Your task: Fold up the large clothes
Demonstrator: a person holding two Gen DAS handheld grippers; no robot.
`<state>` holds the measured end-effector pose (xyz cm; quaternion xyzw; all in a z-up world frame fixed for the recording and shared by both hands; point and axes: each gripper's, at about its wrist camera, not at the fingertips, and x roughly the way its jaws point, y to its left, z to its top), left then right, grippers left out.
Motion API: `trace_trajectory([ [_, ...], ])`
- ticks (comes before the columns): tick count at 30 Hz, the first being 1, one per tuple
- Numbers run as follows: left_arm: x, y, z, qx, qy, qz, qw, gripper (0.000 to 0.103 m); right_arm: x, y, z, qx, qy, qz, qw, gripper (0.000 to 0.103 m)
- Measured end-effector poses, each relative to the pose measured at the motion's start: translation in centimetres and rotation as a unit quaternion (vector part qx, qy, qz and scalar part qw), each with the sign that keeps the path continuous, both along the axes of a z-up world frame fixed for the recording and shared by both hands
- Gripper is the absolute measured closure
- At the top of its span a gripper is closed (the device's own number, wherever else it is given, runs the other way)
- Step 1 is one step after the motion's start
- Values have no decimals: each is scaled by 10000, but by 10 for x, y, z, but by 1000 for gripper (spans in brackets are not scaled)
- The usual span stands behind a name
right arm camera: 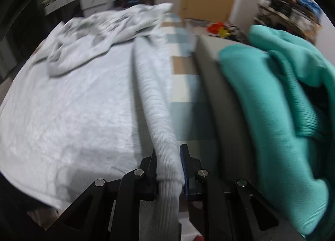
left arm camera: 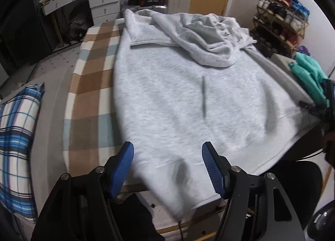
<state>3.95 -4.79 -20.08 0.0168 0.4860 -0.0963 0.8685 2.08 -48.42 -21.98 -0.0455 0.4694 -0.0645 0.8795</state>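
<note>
From your left wrist camera, your left gripper (left arm camera: 167,165) hangs with its blue pads spread apart and nothing between them. Directly ahead of it, a light grey hoodie (left arm camera: 188,98) lies flat on a brown, cream and blue checked blanket (left arm camera: 90,86), its hood bunched at the far end. A blue plaid pillow (left arm camera: 18,136) sits to the gripper's left.

From your right wrist camera, your right gripper (right arm camera: 168,169) is clamped on the hoodie's ribbed sleeve cuff (right arm camera: 167,157), the sleeve stretching away ahead. The hoodie's body spreads to the gripper's left. A teal garment (right arm camera: 282,105) lies heaped to its right.
</note>
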Motion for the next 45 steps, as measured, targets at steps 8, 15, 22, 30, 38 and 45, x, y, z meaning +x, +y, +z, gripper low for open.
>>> trace_trajectory([
  [8, 1, 13, -16, -356, 369, 180, 9985, 40, -7, 41, -1, -1508, 151, 211, 9882, 70],
  [15, 7, 7, -29, -597, 783, 91, 9951, 40, -55, 97, 74, -203, -1488, 738, 9859, 32],
  [22, -1, 7, -56, -261, 1073, 282, 9935, 40, -41, 167, 38, 913, -966, 1783, 9750, 26],
  [30, -21, 13, -56, 501, 893, 496, 9935, 38, -6, 174, -25, 1024, 705, 1459, 9815, 18],
  [38, -39, 32, -35, 767, 735, 761, 9914, 38, -18, 136, -12, 2433, 435, 1501, 9573, 16],
  [45, -59, 65, -1, 1014, 340, 1352, 9850, 38, -11, 79, -13, 4054, -59, 660, 9117, 16],
])
